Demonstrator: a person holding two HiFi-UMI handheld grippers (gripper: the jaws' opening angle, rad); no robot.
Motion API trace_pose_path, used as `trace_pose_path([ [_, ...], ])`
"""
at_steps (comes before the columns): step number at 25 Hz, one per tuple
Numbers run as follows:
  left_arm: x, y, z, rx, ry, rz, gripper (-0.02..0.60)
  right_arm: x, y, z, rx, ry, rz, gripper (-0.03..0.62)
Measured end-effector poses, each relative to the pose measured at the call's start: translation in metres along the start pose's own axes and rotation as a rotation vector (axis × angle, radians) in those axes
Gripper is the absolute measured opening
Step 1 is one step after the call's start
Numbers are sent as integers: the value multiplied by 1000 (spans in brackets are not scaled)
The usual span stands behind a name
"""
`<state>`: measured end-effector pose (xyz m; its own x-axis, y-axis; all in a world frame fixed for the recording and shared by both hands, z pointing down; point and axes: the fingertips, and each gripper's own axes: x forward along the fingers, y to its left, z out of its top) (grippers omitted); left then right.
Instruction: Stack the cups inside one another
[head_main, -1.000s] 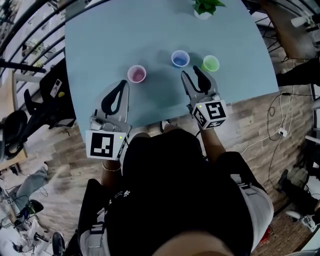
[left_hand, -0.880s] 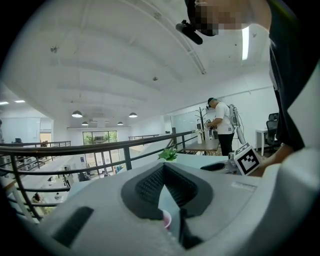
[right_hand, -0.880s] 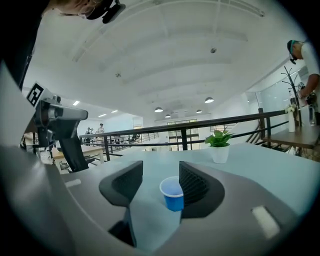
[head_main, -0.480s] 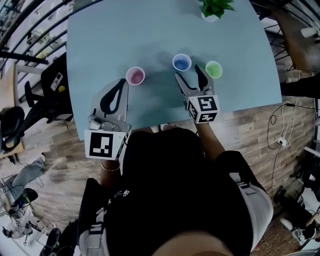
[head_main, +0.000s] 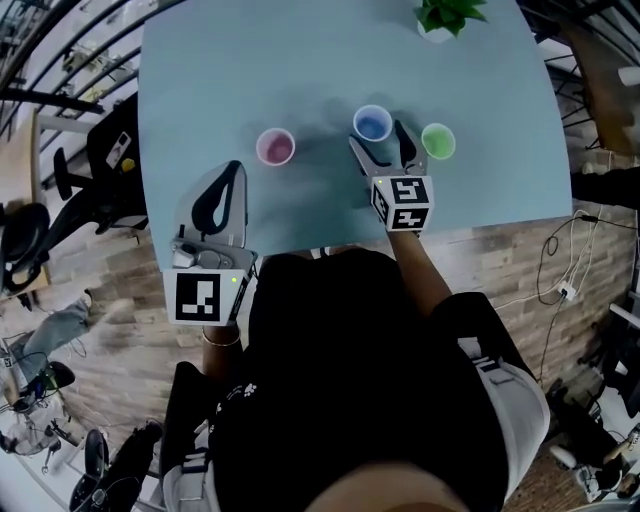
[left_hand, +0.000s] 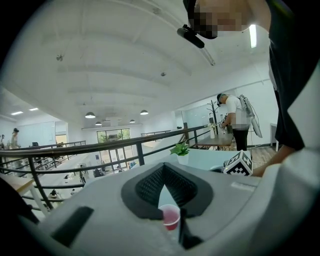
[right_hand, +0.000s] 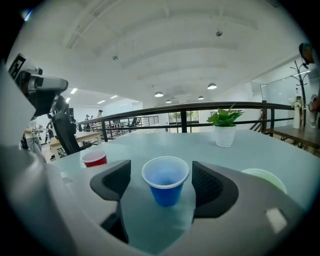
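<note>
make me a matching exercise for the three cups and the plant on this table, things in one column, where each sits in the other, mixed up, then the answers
Things
1. pink cup
2. blue cup
3. green cup
4. potted plant

Places
A. middle of the cup row
B. far edge of the table
C. right end of the cup row
D. left end of the cup row

Pairs: 1-D, 2-A, 3-C, 4-B

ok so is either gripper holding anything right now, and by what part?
Nothing is held. The right gripper has jaws that have just been opening; the blue cup stands between them, untouched. The left gripper is shut on nothing.
</note>
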<state>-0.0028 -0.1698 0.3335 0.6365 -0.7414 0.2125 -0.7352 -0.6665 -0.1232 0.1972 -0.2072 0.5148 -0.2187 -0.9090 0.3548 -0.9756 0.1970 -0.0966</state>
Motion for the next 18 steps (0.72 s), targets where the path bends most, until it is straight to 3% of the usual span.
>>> trace_pose_path([
  [9,-3,9,-4,1,19,34,-8,15,-4,-8,-38,45,9,379],
  [12,-3,11,-5,2,25,40,-8,16,-3,-10,-56,56,16,337],
  [18,-1,17,-8,-14,25,45,-8,16,1,-10,-84,66,34,334],
])
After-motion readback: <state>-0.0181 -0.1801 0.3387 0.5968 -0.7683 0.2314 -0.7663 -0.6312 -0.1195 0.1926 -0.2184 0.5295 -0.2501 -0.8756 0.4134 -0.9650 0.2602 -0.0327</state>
